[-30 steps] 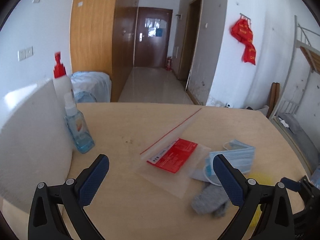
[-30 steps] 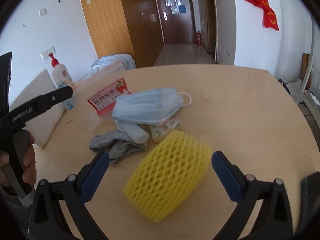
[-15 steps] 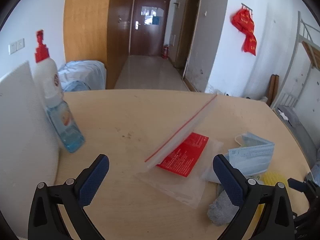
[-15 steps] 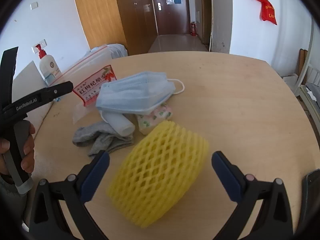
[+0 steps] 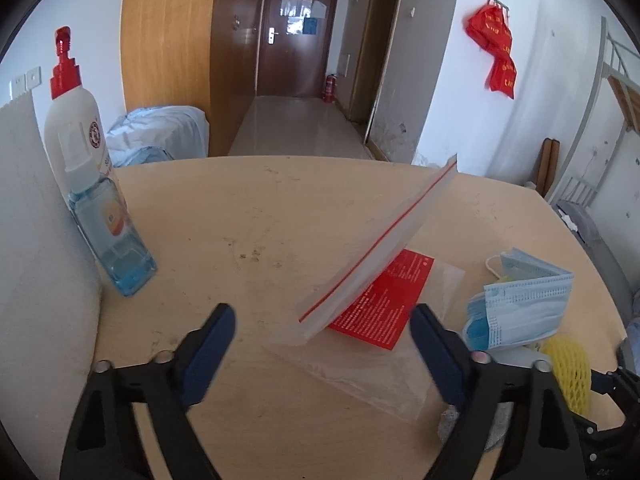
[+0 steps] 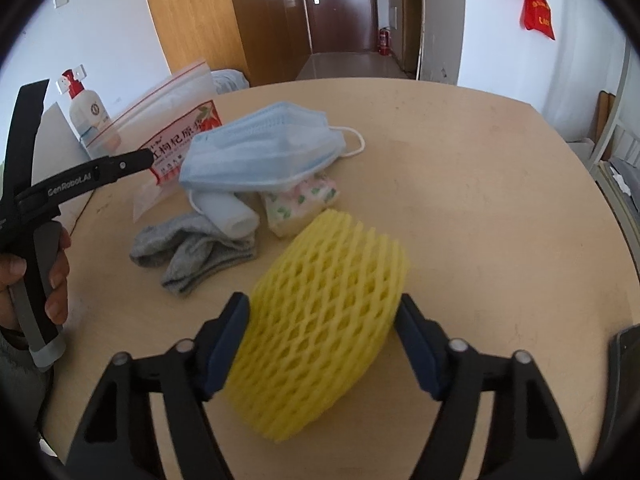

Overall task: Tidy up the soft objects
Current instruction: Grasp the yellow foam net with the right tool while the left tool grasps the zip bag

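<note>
The yellow foam net [image 6: 320, 320] lay on the table [image 6: 480, 200] near its front edge, between the jaws of the right gripper [image 6: 322, 344], which were closing; the left pad looked just at the foam and the right pad beside it, so I judged the net was not yet firmly held. The zip bag [image 5: 384, 248] lay more to the left with its mouth flap standing up, and the left gripper [image 5: 320, 356] pointed at that flap with its jaws closing too, and nothing pressed between them. As far as I could see the bag was empty, so the sorting seemed only at its start. The masks [image 6: 264, 152], the grey socks [image 6: 192, 252], a white roll [image 6: 228, 212] and a flowered tissue pack [image 6: 300, 204] waited in a loose heap between the bag and the net, some touching. The right half of the table was bare, giving free room. On the left side two bottles [image 5: 92, 184] stood against a white board [image 5: 36, 240], rather near the bag.
</note>
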{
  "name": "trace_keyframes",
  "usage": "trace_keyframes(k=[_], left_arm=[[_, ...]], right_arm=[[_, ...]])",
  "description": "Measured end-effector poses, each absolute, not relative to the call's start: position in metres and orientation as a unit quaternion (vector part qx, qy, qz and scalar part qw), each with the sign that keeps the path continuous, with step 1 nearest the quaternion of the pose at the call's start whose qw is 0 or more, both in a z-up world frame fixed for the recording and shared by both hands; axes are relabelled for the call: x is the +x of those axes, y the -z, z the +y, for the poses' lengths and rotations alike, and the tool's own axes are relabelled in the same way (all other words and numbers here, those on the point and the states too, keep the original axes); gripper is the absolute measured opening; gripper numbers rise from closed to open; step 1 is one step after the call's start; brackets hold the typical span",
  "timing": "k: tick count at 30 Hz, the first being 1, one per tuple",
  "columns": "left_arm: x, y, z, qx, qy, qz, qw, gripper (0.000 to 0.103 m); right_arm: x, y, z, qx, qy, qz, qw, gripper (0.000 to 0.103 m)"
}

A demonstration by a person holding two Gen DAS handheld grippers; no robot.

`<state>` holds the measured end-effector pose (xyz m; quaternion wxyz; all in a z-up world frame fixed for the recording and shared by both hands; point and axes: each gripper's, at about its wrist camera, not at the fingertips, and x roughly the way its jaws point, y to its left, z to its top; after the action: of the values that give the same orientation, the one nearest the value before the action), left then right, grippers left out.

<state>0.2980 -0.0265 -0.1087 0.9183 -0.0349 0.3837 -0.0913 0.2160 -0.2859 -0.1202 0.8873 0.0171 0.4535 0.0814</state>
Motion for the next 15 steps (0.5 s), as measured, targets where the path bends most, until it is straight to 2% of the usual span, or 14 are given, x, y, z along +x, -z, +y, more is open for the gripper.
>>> trace_keyframes(k=[1, 3, 5, 7, 9, 15], left_arm=[[0.2978, 0.1099, -0.0264, -0.035, 0.094, 0.386, 0.917, 0.076], [0.2984, 0.1121, -0.0268, -0.038, 0.096, 0.391, 0.915, 0.062], [0.2975, 0.1125, -0.0256, -0.039, 0.095, 0.391, 0.915, 0.057], [0.2961, 0.1110, -0.0245, -0.039, 0.095, 0.387, 0.917, 0.046], [0.2954, 0.1105, -0.0223, -0.046, 0.102, 0.387, 0.915, 0.023], [0.2947, 0.1113, -0.0243, -0.041, 0.106, 0.387, 0.915, 0.008]], right_arm=[[0.2155, 0.1199, -0.2867, 0.019, -0.079, 0.453, 0.888, 0.066], [0.2148, 0.1192, -0.2877, 0.021, -0.077, 0.454, 0.888, 0.056], [0.2133, 0.1188, -0.2900, 0.029, -0.080, 0.454, 0.887, 0.052], [0.2132, 0.1191, -0.2894, 0.031, -0.082, 0.454, 0.886, 0.049], [0.2118, 0.1193, -0.2880, 0.030, -0.082, 0.455, 0.886, 0.045], [0.2103, 0.1196, -0.2844, 0.036, -0.091, 0.457, 0.884, 0.031]])
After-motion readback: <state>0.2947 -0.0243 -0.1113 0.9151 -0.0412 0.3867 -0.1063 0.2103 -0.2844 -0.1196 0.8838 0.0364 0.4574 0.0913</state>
